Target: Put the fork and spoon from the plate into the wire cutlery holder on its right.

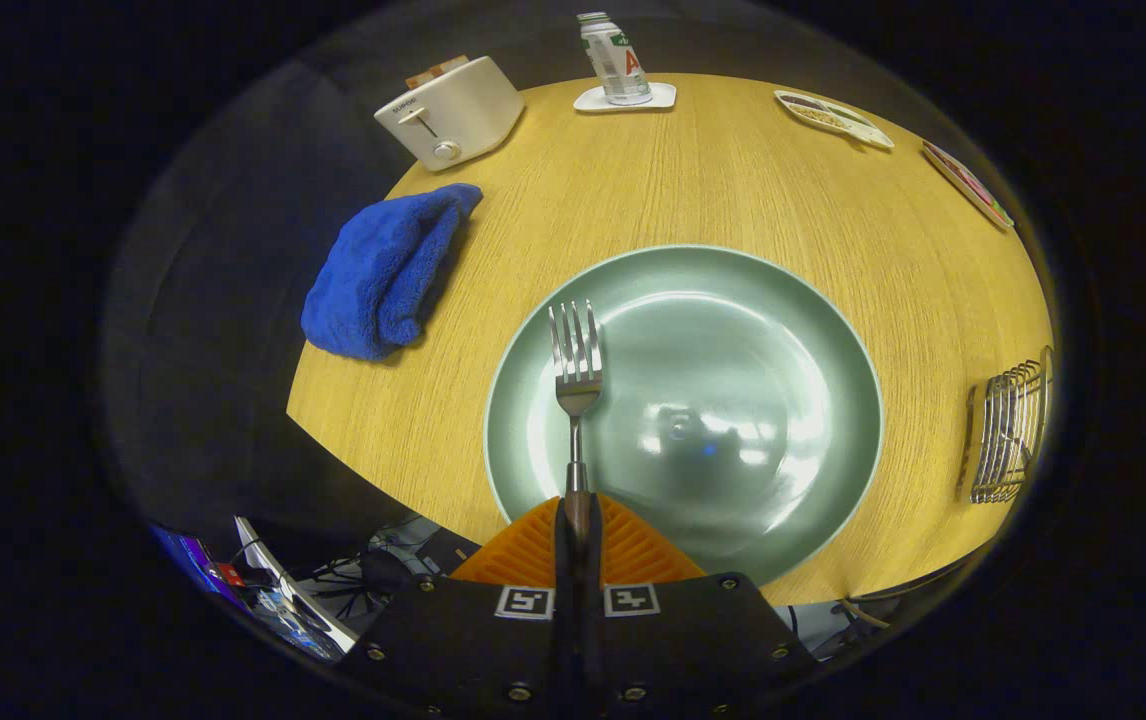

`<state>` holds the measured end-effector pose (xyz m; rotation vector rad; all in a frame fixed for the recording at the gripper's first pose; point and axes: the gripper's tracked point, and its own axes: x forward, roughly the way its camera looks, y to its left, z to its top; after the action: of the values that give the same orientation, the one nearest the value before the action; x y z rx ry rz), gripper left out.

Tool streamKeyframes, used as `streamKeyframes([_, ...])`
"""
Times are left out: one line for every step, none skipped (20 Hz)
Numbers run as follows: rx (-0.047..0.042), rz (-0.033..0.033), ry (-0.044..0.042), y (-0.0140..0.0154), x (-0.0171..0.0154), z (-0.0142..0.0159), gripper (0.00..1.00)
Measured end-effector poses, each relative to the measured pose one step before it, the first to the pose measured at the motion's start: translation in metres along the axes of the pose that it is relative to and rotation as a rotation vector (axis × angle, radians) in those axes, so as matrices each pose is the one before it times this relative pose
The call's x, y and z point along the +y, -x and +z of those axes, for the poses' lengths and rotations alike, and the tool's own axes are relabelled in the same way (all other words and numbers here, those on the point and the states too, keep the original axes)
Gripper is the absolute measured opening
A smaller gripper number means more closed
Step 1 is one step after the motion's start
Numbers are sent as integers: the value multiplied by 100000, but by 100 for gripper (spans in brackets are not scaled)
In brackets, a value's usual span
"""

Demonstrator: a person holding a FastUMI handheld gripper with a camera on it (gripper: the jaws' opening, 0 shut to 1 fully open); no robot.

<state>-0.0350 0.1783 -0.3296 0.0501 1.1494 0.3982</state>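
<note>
I see the fork [576,372] held by its handle between the gripper [578,520] fingers, which are pressed together on it from both sides. Its long axis runs straight out along the fingers, tines pointing away from me toward the far side of the surface [733,190]. The head and tines hang over the left part of the green plate [793,330]; I cannot tell whether the fork touches the plate or is lifted just above it.

The plate sits on the wooden surface just ahead of the fingers. To the plate's right, well apart from it near the surface's edge, stands the wire cutlery holder [1008,432]. On the plate's left lies a crumpled blue cloth [383,275] at the surface's edge. Beyond the cloth sits a white toaster [450,112], and further along the far edge a can [612,58] stands upright on a white coaster [663,97]. Two small trays [833,117] lie at the far right.
</note>
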Motion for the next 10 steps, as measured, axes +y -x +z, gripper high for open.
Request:
streamKeyframes([-1036, -347, -855, 319, -268, 319, 4])
streamKeyframes([-1426, -507, -986, 421, -367, 299, 4])
streamKeyframes([-2067, -428, -1473, 495, -374, 516, 4])
streamKeyframes([-2170, -550, -1523, 549, -424, 489, 4])
streamKeyframes([-2306, -583, -1539, 581, -521, 648, 4])
streamKeyframes([-2530, -875, -1703, 626, -613, 602, 4])
streamKeyframes([-2505, -946, -1836, 693, -698, 668, 4])
streamKeyframes([-2657, -1022, -2068, 621, -766, 636, 4])
streamKeyframes([-2763, -1084, -2091, 727, -824, 752, 4])
streamKeyframes([-2947, -1345, -2174, 772, -890, 802, 4])
